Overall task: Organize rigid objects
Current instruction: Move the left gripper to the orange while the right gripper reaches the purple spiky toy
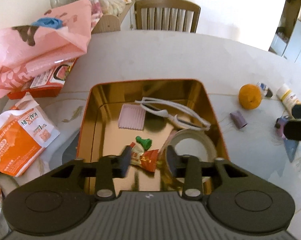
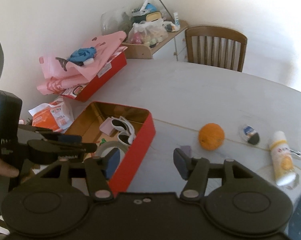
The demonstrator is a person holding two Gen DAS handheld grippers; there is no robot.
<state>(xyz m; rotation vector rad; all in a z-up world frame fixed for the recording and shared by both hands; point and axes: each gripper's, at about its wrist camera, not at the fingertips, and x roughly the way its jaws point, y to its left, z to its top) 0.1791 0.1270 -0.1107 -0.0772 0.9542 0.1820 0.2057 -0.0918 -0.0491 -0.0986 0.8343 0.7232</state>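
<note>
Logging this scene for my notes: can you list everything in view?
tin: one, red outside, gold inside, on the table
glasses: one, white, in tin
tape roll: one, in tin
pink pad: one, in tin
green piece: one, in tin
wrapper: one, red, in tin
orange: one, on table right of tin
bottle: one, white, lying on table
chair: one, wooden, behind table
left claw: open over tin
right claw: open, empty

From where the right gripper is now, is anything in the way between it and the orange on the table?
Nothing visible blocks it. The right gripper hangs open over bare table, and the orange lies beyond its fingers. A small purple piece lies just left of that line.
</note>
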